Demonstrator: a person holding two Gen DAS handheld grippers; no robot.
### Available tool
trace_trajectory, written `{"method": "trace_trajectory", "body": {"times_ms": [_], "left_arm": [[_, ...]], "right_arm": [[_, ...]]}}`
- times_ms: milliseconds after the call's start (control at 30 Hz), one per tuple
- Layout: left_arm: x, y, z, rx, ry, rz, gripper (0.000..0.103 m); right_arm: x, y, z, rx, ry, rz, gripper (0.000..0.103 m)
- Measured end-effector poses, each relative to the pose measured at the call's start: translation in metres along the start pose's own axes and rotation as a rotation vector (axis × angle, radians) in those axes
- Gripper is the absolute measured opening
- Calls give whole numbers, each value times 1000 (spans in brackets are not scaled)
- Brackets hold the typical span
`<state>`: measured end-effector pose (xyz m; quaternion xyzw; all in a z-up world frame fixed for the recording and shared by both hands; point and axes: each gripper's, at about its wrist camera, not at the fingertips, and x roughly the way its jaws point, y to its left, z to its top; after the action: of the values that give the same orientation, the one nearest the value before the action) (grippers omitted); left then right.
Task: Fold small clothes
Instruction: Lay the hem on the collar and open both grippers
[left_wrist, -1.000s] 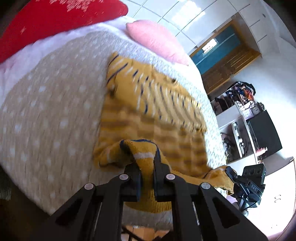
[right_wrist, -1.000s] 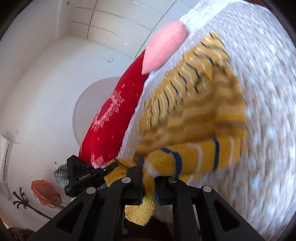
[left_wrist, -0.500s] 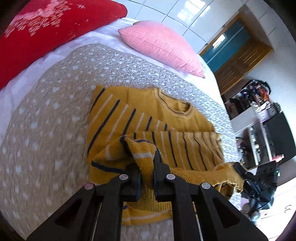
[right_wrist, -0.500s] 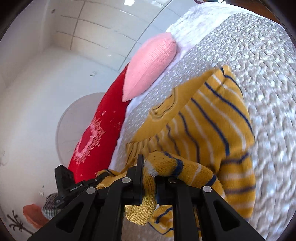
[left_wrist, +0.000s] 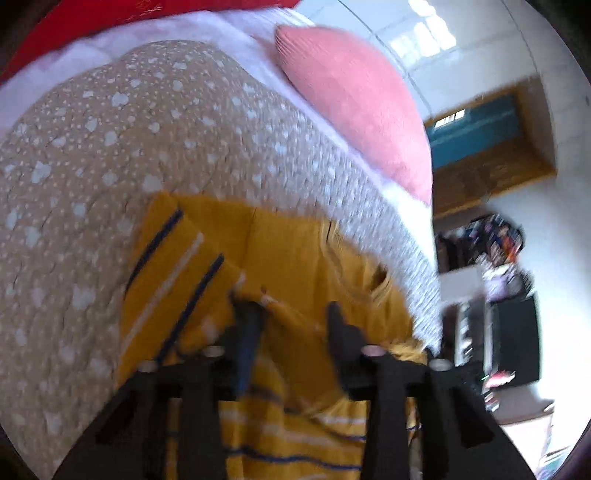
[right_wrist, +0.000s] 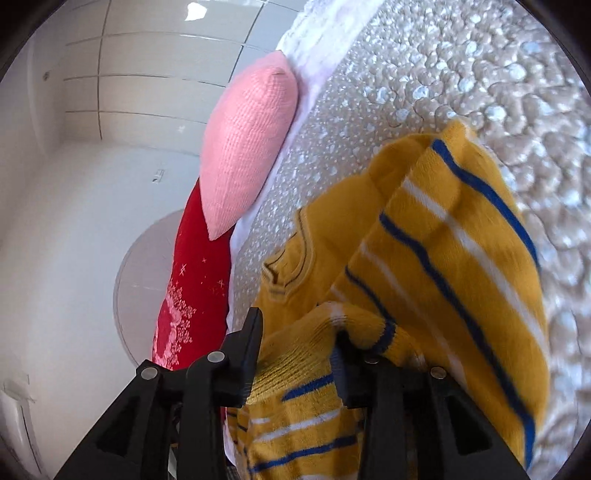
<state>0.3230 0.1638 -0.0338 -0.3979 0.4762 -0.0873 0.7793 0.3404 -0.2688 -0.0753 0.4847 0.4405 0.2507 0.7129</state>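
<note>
A yellow knit sweater (left_wrist: 295, 258) with blue and white stripes lies on the beige spotted bedspread (left_wrist: 110, 147), its lower half folded up over the chest. My left gripper (left_wrist: 293, 317) hovers over the fold near the collar. Its jaws are opening, and the yellow knit sits loose between the fingers, blurred. In the right wrist view the sweater (right_wrist: 461, 258) bunches under my right gripper (right_wrist: 297, 332). Those jaws are opening too. The ribbed hem (right_wrist: 295, 354) droops in the gap and rests against the right finger, with no pad pressing on it.
A pink pillow (left_wrist: 358, 103) and a red pillow (right_wrist: 192, 295) lie along the head of the bed, just beyond the sweater's collar. The bed's right edge drops to a floor with shelves and a dark cabinet (left_wrist: 513, 332).
Both grippers carried the sweater's hem across the bed towards the collar and the pillows, doubling the garment over. Their jaws, shut on the hem before, now stand apart.
</note>
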Motion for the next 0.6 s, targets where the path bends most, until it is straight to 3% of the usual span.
{"method": "trace_trajectory", "body": {"times_ms": [100,200,267,367,467,600], "left_arm": [[-3,12,14,-56,-26,-18,48],[-7,15,17,-39,-30,24,48],[-10,11,15,11,-34,67,49],[-14,-2,5,128,-39,160,51],[-11,-17,-6,273,-16,238,60],[8,-31,-21,444,19,357,61]], "right_arm": [[9,-5,11,41,-5,22,47],[9,-8,19,59,-16,40,54],[9,-8,25,62,-29,44,56],[-3,-4,31,66,-89,36,68],[-17,0,35,74,-124,26,71],[-39,13,23,-26,-118,-34,72]]}}
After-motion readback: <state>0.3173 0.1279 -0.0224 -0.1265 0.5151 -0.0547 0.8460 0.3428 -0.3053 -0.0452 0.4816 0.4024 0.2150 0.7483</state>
